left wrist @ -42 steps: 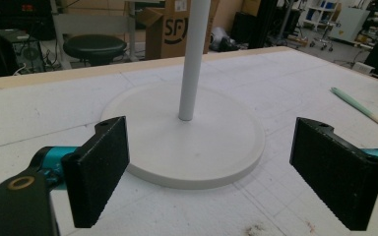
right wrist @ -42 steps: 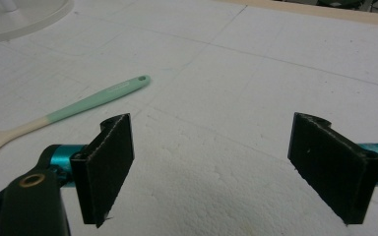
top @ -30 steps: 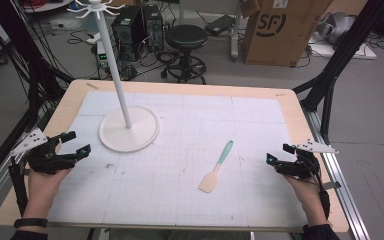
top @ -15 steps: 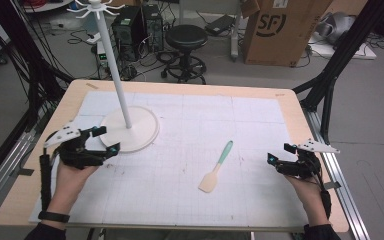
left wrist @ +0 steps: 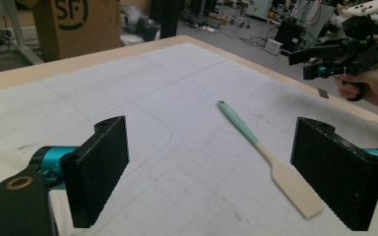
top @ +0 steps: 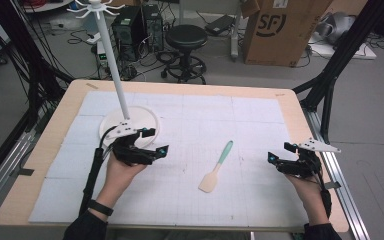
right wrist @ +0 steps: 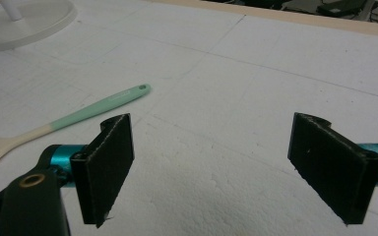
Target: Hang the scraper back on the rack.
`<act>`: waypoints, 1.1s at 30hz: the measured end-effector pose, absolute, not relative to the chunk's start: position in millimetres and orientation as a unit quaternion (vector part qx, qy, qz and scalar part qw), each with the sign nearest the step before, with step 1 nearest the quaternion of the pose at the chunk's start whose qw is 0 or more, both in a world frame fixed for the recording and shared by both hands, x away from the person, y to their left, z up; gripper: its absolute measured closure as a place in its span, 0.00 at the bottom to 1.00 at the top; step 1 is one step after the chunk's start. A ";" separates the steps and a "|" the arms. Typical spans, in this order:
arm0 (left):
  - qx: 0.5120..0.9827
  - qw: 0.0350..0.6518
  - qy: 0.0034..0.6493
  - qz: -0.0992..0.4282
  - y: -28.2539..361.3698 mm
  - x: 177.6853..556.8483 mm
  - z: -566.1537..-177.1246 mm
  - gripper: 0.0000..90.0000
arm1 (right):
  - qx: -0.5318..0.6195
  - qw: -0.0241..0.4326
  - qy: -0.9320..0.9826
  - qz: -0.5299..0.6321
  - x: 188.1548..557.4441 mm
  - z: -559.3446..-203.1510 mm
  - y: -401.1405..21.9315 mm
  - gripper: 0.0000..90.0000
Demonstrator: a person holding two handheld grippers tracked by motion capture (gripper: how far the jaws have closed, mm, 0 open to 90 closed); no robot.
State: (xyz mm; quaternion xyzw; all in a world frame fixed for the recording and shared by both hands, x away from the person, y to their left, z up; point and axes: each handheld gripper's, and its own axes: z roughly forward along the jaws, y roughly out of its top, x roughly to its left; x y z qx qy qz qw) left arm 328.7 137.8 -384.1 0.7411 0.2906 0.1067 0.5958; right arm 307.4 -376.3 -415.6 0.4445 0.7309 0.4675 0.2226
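- High view: spatula (top: 216,169) lies flat near the counter (top: 300,210) middle, mint handle toward the far edge, blade toward the near edge. Left gripper (top: 152,142) hovers just beside the white stand base (top: 111,121), fingers apart. Right gripper (top: 276,155) near the right edge, well apart from the spatula.
- Left gripper view: fingers (left wrist: 98,172) wide apart, nothing held; spatula (left wrist: 266,152) ahead between them.
- Right gripper view: fingers (right wrist: 106,167) apart, empty; spatula (right wrist: 64,120) lies left.

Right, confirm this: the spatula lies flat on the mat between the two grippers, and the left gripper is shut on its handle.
Not quite. The left gripper is open, its jaws wide apart with nothing between them, as the left gripper view shows. The spatula does lie flat on the mat between the grippers.
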 end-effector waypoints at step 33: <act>0.830 0.473 0.291 0.054 -34.2 335.0 -430.8 0.44 | 0.444 0.225 0.724 0.477 309.4 -410.8 -377.2 0.19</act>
